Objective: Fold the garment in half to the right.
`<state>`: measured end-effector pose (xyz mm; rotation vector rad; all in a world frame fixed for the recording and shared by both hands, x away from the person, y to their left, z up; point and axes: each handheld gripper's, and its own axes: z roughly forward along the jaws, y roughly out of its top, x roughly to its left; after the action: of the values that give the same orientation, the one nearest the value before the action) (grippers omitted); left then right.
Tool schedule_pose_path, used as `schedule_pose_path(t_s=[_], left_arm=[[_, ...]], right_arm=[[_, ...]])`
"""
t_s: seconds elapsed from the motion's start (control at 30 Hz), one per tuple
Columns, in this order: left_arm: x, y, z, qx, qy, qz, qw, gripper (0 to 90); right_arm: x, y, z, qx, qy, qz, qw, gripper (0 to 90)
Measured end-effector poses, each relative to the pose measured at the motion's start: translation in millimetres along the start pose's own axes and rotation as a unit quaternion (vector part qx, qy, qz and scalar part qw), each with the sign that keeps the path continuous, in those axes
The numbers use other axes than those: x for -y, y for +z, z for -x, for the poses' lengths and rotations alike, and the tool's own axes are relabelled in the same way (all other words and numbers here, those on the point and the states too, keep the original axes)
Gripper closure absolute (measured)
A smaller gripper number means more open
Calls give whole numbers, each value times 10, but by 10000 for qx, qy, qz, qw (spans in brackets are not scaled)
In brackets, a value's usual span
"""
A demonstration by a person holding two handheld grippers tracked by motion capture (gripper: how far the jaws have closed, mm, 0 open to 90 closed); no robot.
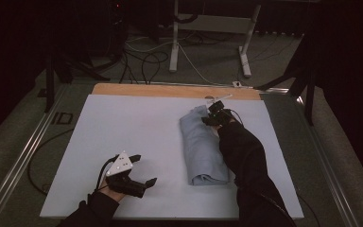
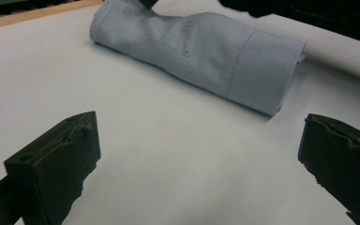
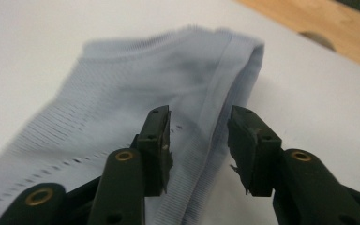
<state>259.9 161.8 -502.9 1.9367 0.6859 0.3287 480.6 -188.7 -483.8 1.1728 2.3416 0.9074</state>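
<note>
A folded pale blue garment (image 1: 201,146) lies lengthwise on the white table cover (image 1: 123,127), right of centre. My right gripper (image 1: 212,116) is at its far end. In the right gripper view its jaws (image 3: 199,122) stand a little apart above the garment's hemmed edge (image 3: 220,89), and the pads do not press on the cloth. My left gripper (image 1: 145,169) rests near the front left of the cover, open wide with nothing between its jaws (image 2: 199,136). It points at the garment (image 2: 201,56), which lies well ahead of it.
A strip of bare wooden tabletop (image 1: 170,90) shows along the far edge of the cover. Beyond the table stand white desk legs (image 1: 174,47) and loose cables (image 1: 146,61) on the floor. Metal rails (image 1: 23,151) run beside the table.
</note>
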Motion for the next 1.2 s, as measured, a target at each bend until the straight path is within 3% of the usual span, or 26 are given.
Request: schedule_pose_path(t_s=[0.07,0.2,0.27,0.4,0.53,0.6,0.7,0.8,0.83,0.93,1.03,1.2], left_arm=[[27,-25,-17,-8,-23,-14,10000,0],[76,-72,-34,8,-79,23,10000,0],[94,-85,-40,-4,-98,51,9999,0],[111,-77,-67,-47,-212,124,9997,0],[125,-46,-87,-71,-249,129,9996,0],[131,-42,-82,-57,-253,140,9996,0],[137,-34,-89,-52,-256,175,9995,0],[146,-31,-82,-26,-270,166,9995,0],[148,-34,-78,-21,-262,162,9995,0],[141,-41,-73,-9,-229,190,9996,0],[140,-54,-77,-27,-217,189,9996,0],[137,-84,-76,-36,-211,212,9995,0]], right_arm=[[-17,-36,-17,-19,-16,55,10000,615],[-62,-45,-57,-25,-111,81,9999,834],[-102,-23,-70,-52,-136,125,9998,897],[-203,93,-112,-68,-167,160,9997,899],[-272,314,-140,115,-266,-78,9996,899],[-279,415,-134,141,-224,-171,9995,899],[-276,534,-138,280,-352,-343,9984,899],[-237,638,-140,238,-365,-469,9980,899],[-217,654,-143,221,-335,-385,9985,900],[-211,646,-115,95,-118,-344,9993,900],[-247,541,-155,155,-241,-337,9990,899],[-267,220,-255,-65,-289,-39,9996,899]])
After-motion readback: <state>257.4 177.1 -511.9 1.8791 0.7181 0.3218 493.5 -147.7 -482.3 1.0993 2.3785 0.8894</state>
